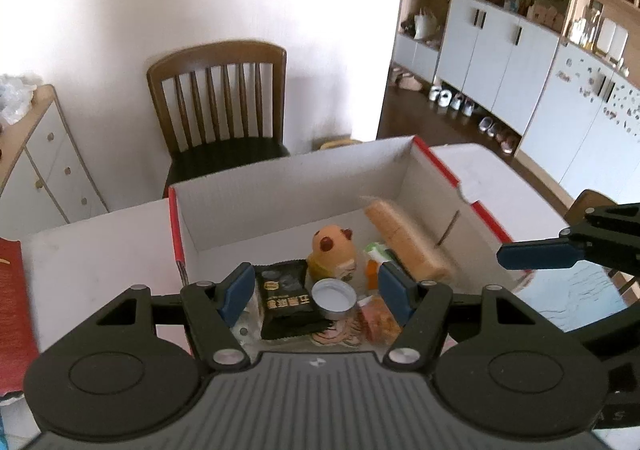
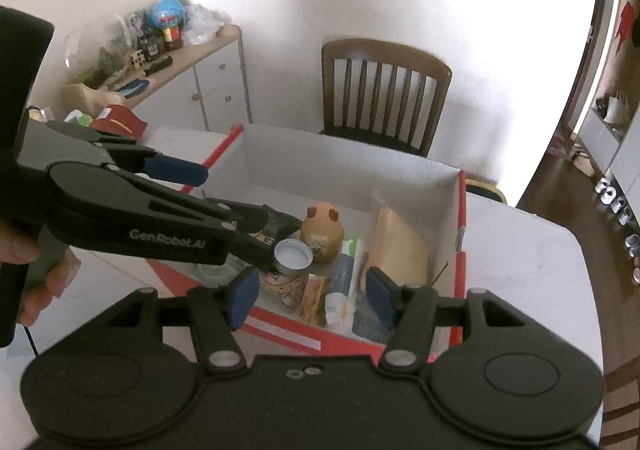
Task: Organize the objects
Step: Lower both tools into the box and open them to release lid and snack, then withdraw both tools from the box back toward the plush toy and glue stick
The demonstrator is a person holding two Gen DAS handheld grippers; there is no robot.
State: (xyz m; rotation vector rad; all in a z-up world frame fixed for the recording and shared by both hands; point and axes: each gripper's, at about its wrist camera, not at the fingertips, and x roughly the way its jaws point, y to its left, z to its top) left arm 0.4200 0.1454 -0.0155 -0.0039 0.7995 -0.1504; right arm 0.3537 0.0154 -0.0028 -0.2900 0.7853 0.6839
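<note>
both grippers' fingers are spread and hold nothing, my left gripper (image 1: 316, 292) and right gripper (image 2: 310, 296) over the red-edged cardboard box (image 1: 288, 178). black snack packet (image 1: 288, 300), bear-shaped toy (image 1: 332, 250) and toothpaste tube (image 2: 344, 278) lie inside; i judge little is left.

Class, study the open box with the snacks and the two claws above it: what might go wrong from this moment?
1. The left claw hangs open just above the small upturned cup; going lower may tip it.
2. The tan bar looks blurred, perhaps in motion, and may knock the bear-shaped bottle.
</note>
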